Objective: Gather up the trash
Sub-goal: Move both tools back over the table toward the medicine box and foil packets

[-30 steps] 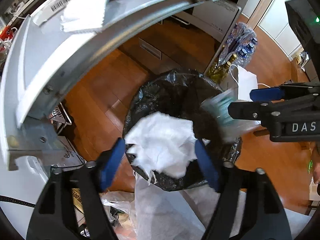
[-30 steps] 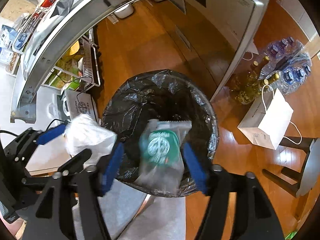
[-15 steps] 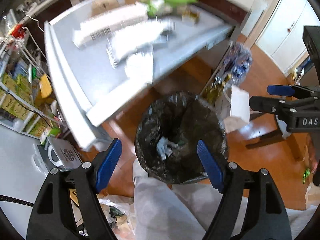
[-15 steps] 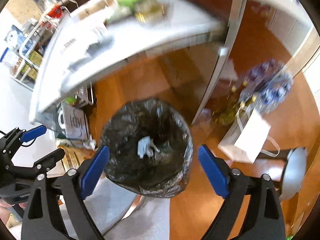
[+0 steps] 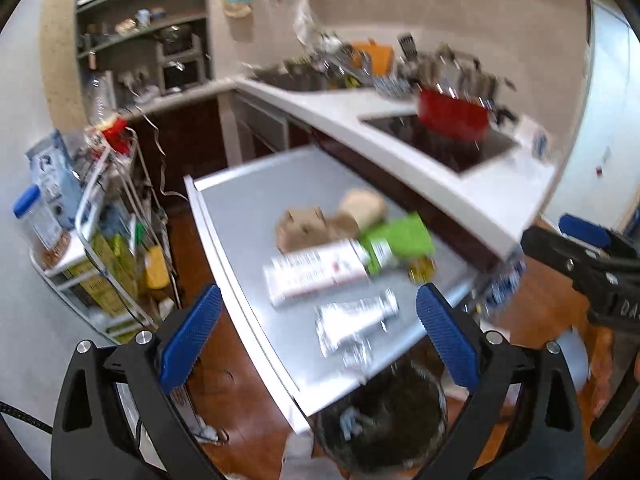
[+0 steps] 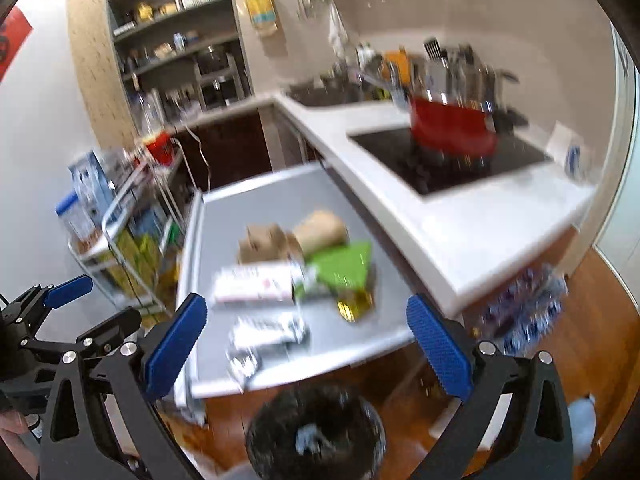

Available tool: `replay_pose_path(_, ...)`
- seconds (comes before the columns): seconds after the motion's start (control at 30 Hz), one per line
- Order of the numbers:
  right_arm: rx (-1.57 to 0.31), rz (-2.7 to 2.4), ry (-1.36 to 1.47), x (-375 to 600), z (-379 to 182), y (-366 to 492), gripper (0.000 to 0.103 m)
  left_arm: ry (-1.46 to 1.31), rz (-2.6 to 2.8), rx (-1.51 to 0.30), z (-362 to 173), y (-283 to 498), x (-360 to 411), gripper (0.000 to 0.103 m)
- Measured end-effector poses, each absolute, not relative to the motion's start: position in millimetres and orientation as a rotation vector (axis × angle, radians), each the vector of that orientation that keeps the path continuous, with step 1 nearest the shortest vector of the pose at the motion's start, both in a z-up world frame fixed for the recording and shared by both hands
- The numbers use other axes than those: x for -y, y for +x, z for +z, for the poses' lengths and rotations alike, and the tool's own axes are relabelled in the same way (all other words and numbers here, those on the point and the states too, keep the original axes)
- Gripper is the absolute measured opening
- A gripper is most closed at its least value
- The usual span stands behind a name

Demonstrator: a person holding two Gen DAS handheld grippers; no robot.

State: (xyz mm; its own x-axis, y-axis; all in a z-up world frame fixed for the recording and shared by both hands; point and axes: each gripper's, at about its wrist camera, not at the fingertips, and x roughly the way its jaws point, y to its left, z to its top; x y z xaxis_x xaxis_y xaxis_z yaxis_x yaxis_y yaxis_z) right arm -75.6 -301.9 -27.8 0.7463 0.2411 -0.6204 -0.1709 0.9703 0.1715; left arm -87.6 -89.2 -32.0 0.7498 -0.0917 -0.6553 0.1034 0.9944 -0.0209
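Note:
A bin lined with a black bag (image 5: 384, 420) stands on the floor below me, with a white tissue (image 5: 348, 416) lying inside it. The same bin (image 6: 316, 436) shows at the bottom of the right wrist view. Above it, a grey table (image 5: 240, 216) carries a long white packet (image 5: 316, 272), a green packet (image 5: 396, 240), a brown paper bag (image 5: 308, 224) and a crumpled silver wrapper (image 5: 356, 320). My left gripper (image 5: 318, 336) and right gripper (image 6: 306, 346) hover high over the table's near edge. Both sets of jaws are opening, with nothing between them.
A wire rack (image 5: 100, 240) full of groceries stands left of the table. Behind the table runs a white counter (image 5: 460, 200) with a black hob and a red pot (image 5: 452, 116). A pack of water bottles (image 6: 524, 312) sits on the wooden floor at the right.
The left gripper let go of the white tissue and the right its green-labelled packet; both dropped into the bin. Both grippers opened wide, rose and tilted up towards the table.

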Motion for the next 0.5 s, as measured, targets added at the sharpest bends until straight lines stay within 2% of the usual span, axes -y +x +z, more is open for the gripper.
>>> replay_pose_path(0.27, -0.589, 0.203, 0.082, 282, 16, -68, 0.099, -0.071, -0.059, -0.646, -2, -70, 54, 0.098)
replay_pose_path(0.5, -0.558, 0.183, 0.094, 270, 28, -65, 0.099, -0.051, -0.047, -0.635, 4, -65, 39, 0.098)
